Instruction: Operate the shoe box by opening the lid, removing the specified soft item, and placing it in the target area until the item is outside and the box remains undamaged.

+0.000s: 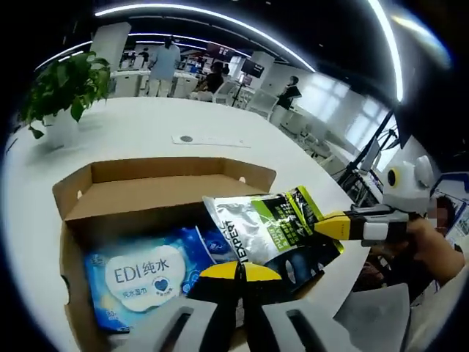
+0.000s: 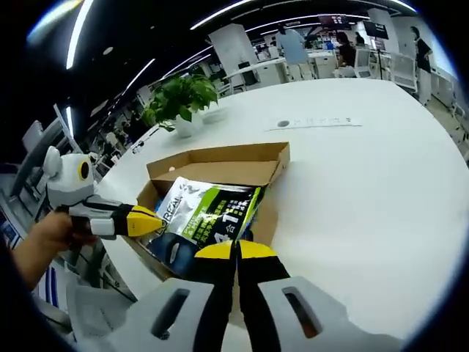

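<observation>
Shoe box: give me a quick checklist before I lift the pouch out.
1. Lid open: ok, the shoe box stands open.
2. Silver and green pouch raised over the box rim: ok.
3. Right gripper shut on the pouch: ok.
4. Left gripper grip: cannot tell what it holds; jaws closed.
5. Blue wet wipes pack lying in the box: ok.
6. White table beside the box: ok.

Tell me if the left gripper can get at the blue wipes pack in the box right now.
Probably yes. The box is open, and the wipes pack lies uncovered in front of the left gripper, whose jaws look shut. The silver pouch only overlaps the pack's far edge, with the right gripper at that pouch.
</observation>
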Demonstrator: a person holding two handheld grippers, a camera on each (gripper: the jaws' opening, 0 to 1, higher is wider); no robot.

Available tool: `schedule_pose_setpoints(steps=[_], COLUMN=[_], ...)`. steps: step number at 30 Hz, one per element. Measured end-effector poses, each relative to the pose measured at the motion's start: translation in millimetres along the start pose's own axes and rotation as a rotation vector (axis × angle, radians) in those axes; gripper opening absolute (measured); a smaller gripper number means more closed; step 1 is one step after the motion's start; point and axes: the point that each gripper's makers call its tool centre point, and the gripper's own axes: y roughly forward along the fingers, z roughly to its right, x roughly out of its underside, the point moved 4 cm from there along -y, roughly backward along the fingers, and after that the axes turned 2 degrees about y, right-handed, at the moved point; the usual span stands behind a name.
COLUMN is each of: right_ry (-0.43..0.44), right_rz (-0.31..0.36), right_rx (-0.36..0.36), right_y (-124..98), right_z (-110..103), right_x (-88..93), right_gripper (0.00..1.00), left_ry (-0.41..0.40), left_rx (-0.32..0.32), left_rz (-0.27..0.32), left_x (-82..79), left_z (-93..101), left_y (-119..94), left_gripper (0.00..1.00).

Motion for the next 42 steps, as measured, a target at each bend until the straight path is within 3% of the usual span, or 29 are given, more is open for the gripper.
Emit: schedule_pose_setpoints(steps=[9,24,33,42], right_ry=[0.055,0.107,0.100,0.065], right_rz=[0.019,0.006,0.001,-0.033], right_rx=[0.059,0.125,0.179,0.207], right_y=[-22.5,-43.1,-44.9,-32.8], right_z=[33.2,78.7,103.4,123.1], right_x=[-3.3,-3.0,-5.3,1.6], right_gripper=[0.00,0.00,0.00,0.00], left_ry=[0.058,0.124,0.181,0.341], left_rx=[0.051,0.120,0.137,0.106], left_rz=[-0.035,-0.091,-0.142,-0.259], left_x=[-5.6,-15.5,-21.4,-19.3], left_z=[34.6,72.2,90.4,95.2], left_y=[24.3,59.3,83.8,107.8], left_gripper=[0.00,0.00,0.00,0.00])
